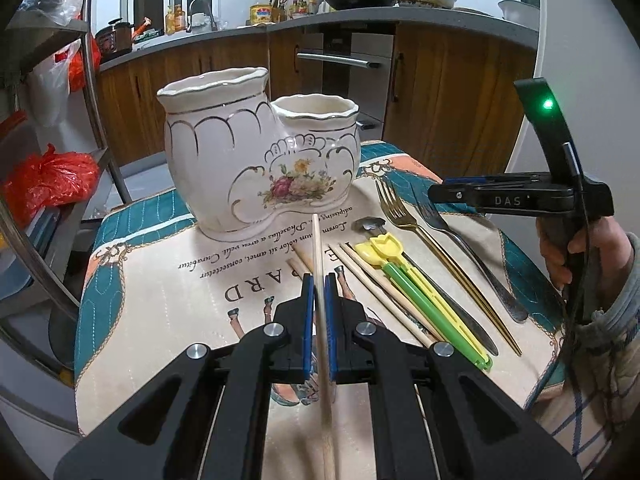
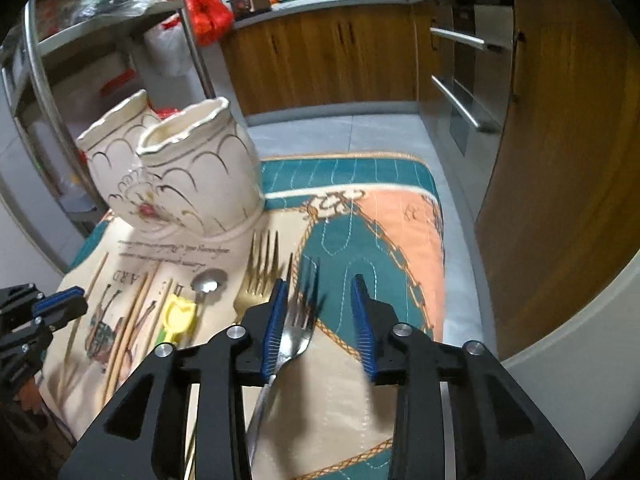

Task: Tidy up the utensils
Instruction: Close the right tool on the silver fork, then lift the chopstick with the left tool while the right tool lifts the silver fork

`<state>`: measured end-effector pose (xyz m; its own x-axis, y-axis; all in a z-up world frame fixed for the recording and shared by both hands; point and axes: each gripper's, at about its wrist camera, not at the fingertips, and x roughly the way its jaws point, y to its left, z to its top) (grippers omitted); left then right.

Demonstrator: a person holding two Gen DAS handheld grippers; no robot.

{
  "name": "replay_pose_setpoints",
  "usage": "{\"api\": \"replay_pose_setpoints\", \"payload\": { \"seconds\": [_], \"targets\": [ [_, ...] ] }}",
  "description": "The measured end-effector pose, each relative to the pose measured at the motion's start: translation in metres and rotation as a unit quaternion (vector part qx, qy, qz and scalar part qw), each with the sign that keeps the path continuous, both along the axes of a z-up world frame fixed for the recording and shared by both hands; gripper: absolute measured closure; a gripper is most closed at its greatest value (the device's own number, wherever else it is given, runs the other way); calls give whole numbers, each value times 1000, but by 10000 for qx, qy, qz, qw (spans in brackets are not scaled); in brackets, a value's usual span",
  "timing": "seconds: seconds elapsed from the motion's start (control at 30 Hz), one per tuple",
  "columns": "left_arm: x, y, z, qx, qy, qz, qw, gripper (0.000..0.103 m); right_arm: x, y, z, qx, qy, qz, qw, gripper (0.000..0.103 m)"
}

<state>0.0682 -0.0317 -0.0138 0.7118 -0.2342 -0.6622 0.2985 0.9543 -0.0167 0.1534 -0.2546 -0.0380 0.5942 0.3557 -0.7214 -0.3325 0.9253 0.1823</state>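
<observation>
A white ceramic holder [image 1: 256,152] with two openings and a flower print stands at the back of the quilted mat [image 1: 160,288]. My left gripper [image 1: 319,284] is shut on one wooden chopstick [image 1: 317,248], which points up toward the holder's base. More wooden chopsticks [image 1: 372,280], a yellow-green training pair [image 1: 400,276], a spoon [image 1: 370,225], a gold fork [image 1: 404,216] and a silver fork [image 1: 440,220] lie on the mat. My right gripper [image 2: 320,284] is open over the silver fork [image 2: 300,320], which lies close by the left pad. The holder [image 2: 180,172] is to its upper left.
A metal rack [image 1: 100,128] with red bags stands left of the mat. Wooden cabinets [image 2: 340,60] and oven handles run behind and to the right. A person's hand [image 1: 580,248] grips the right tool. The mat's far right edge [image 2: 438,240] drops to the grey floor.
</observation>
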Motion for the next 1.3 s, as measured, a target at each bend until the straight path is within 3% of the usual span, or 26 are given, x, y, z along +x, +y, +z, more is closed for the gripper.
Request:
{"api": "replay_pose_setpoints", "payload": {
  "seconds": [0.27, 0.33, 0.43, 0.6, 0.8, 0.93, 1.13, 1.2, 1.3],
  "targets": [
    [1, 3, -1, -16, 22, 8, 10000, 98, 18, 3, -12, 388, 391, 208, 9983, 63],
    [2, 3, -1, -8, 31, 15, 10000, 98, 20, 4, -12, 399, 422, 244, 9980, 80],
    [2, 3, -1, -7, 22, 23, 10000, 97, 15, 8, -8, 392, 337, 341, 9981, 94],
    [2, 8, 1, -104, -48, 76, 9999, 98, -5, 16, 6, 113, -190, 493, 9985, 99],
    [0, 13, 6, -206, -188, 109, 9996, 98, -41, 16, 47, 4, -1290, 551, 9901, 99],
    [-3, 18, 13, -286, -355, 116, 9989, 98, -74, 22, 73, -351, -2226, 596, 9725, 99],
    [-7, 24, 21, -276, -653, 167, 9973, 98, -95, 29, 91, -640, -2897, 576, 9532, 99],
    [-3, 24, 18, -208, -469, 165, 9985, 98, -96, 30, 92, -695, -2990, 526, 9503, 99],
    [4, 20, 6, -128, 132, -7, 9998, 97, -98, 29, 96, -605, -3111, 443, 9474, 99]
  ]
}}
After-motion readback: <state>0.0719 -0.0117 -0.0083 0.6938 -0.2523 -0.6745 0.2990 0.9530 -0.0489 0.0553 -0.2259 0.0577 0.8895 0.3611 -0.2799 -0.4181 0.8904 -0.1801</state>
